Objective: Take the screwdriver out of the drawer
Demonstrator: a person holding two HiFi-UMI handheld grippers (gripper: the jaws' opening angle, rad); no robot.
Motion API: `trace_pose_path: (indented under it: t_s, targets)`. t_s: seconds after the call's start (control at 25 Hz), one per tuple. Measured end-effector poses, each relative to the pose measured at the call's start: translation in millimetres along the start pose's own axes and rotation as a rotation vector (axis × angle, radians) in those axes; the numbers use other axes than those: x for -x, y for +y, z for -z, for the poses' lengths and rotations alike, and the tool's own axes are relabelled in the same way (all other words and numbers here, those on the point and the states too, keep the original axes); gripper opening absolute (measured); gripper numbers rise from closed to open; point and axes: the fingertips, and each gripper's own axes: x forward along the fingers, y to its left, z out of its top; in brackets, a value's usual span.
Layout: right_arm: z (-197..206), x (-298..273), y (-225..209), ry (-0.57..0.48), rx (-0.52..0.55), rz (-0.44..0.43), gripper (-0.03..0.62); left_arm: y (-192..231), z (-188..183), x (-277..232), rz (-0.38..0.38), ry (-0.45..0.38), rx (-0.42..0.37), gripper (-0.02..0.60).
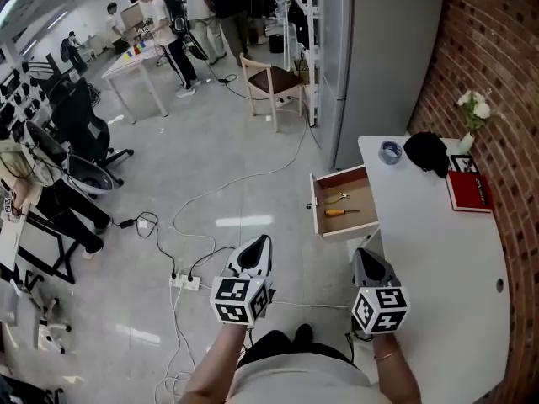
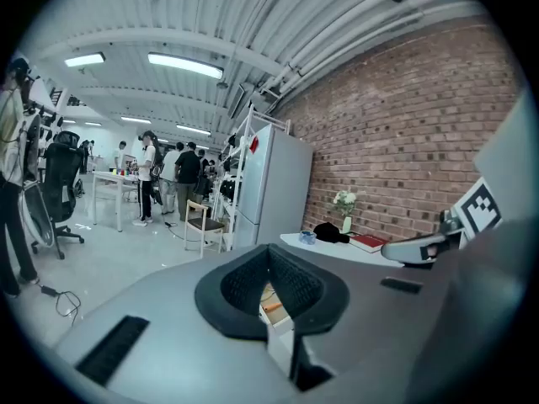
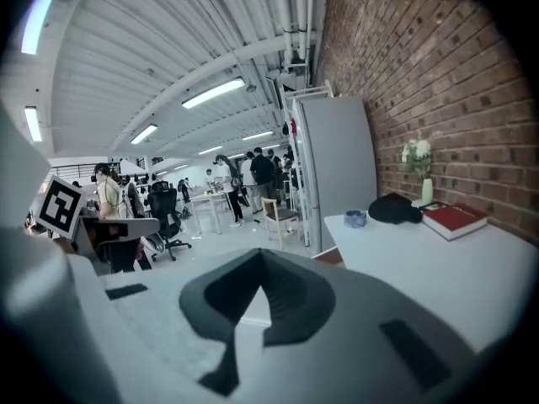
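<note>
Two grippers hang low in front of me in the head view, both well short of the open drawer [image 1: 317,190]. My left gripper [image 1: 259,247] has its fingers pressed together with nothing between them; its own view shows the drawer's inside just past their tips. My right gripper [image 1: 364,259] likewise has its fingers meeting at the tips, empty.

The screwdriver [image 1: 341,213], orange-handled, lies flat on the drawer's floor. Just beside it is a smaller tool [image 1: 338,197] that I cannot identify. The drawer stands pulled out from the edge of the white tabletop [image 1: 421,242]. At the far end of the tabletop, near the brick wall [image 1: 480,49], are a red book [image 1: 468,190], a black bundle [image 1: 425,151], a roll of tape [image 1: 390,151] and a vase of white flowers [image 1: 473,112].
</note>
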Motion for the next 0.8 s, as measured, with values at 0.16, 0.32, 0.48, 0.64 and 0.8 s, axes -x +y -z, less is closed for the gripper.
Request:
trace_pose_path:
  t_s: [0.16,0.32,0.48,0.64,0.8]
  targets:
    - [0.7,6.2,-1.3,-0.003,0.004,0.001,0.002,-3.0,-0.5,4.6,-0.01,-0.01,-0.011,0.027]
    - [2.7,6.4,-1.3,-0.002,0.008,-0.008,0.002,-4.2,-3.5,7.1,-0.019,-0.023,-0.012,0.075]
    - [3.5,2.7,-0.1,0.001,0.004,-0.009,0.002,-1.0,-2.1,6.2,-0.023,-0.019,0.009,0.111]
    - [-2.5,-5.6,-2.9,-0.002,-0.005,-0.003,0.002,4.2,-3.5,-3.3,-0.014,-0.009,0.02,0.121]
    - [-10.1,-20.7,-10.6,-0.005,-0.019,0.013,0.002,9.5,-4.1,-24.8,0.004,0.004,0.02,0.125]
